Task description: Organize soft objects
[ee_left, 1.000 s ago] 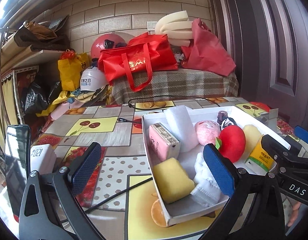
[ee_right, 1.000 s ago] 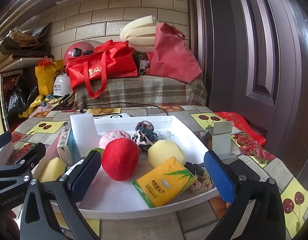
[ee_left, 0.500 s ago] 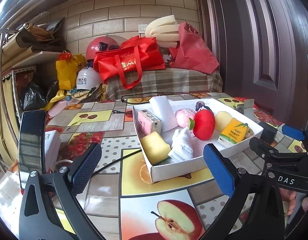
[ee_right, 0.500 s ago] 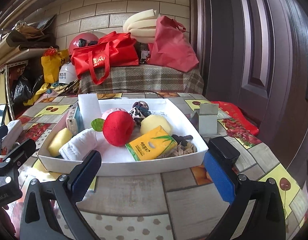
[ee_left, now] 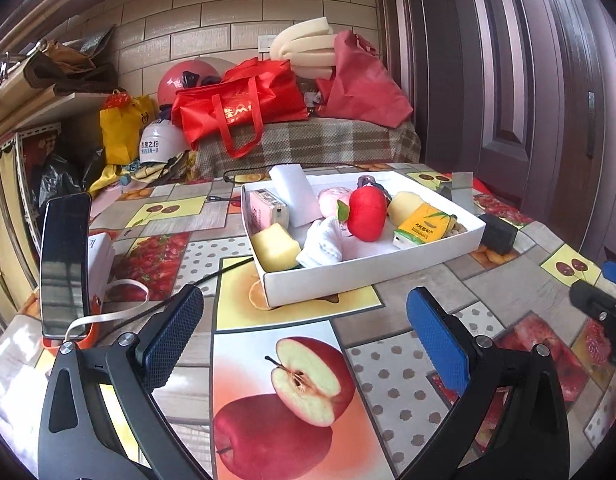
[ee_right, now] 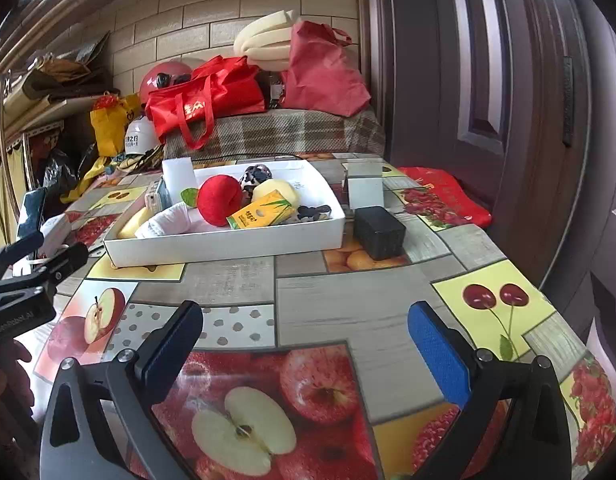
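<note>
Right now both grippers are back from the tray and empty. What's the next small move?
Probably ease the right gripper forward toward the red apple, which sits high in the white tray. Both it and the left gripper are open, empty and short of the tray, so nothing can be gripped yet.

Both grippers, left gripper (ee_left: 304,336) and right gripper (ee_right: 306,338), have black frames, silver screws, one black pad and one blue pad.

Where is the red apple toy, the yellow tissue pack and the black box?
red apple toy (ee_right: 220,200), right wrist view, middle of its round body.
yellow tissue pack (ee_right: 264,210), right wrist view, its printed top face.
black box (ee_right: 379,232), right wrist view, its front side.
</note>
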Demonstrator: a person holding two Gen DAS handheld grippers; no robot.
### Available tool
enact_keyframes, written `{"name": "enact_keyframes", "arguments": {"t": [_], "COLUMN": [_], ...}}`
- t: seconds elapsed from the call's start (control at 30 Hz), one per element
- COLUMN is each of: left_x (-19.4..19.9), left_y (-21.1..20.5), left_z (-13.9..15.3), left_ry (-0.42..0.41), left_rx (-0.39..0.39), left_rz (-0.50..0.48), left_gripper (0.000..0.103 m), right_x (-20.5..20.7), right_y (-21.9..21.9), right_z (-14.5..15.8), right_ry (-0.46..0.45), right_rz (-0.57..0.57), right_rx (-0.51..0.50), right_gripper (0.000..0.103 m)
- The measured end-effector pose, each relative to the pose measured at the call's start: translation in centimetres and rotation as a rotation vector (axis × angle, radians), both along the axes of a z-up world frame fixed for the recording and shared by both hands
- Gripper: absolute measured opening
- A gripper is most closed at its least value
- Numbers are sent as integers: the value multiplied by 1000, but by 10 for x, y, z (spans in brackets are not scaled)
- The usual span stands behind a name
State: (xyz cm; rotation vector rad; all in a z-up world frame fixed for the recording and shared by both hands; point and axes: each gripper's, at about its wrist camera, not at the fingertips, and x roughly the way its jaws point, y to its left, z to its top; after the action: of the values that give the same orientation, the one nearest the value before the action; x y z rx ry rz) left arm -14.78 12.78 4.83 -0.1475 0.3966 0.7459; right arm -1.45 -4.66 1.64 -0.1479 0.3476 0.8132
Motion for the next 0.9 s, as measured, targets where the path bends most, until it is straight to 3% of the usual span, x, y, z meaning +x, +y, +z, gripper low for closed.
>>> {"name": "enact_keyframes", "arguments": {"t": [0.17,0.33,0.43,0.63,0.9], "left_x": [0,-4,-7,-4,-6], "left_y": [-8,-24,-30,-35,-35], "left_z": [-4,-3,-3,-4,-1], "left_ry": [33,75,94,128,101], "left_rx": [-35,29,50,44,8], "left_rz": [16,110,169,116,83], "left_gripper": [103,103,103,103,103], "right_x": [-17,-31,-26,-16,-16], "right_y": [-43,-78,-84,-85,-107], "right_z": [10,11,8,5,-2], "right_ry": [-76,-118,-61,0,26], "right_rz": [-75,-181,-210,-268,-268], "right_rx": [197,344,352,343,432], "right_gripper": [103,103,103,103,103]}}
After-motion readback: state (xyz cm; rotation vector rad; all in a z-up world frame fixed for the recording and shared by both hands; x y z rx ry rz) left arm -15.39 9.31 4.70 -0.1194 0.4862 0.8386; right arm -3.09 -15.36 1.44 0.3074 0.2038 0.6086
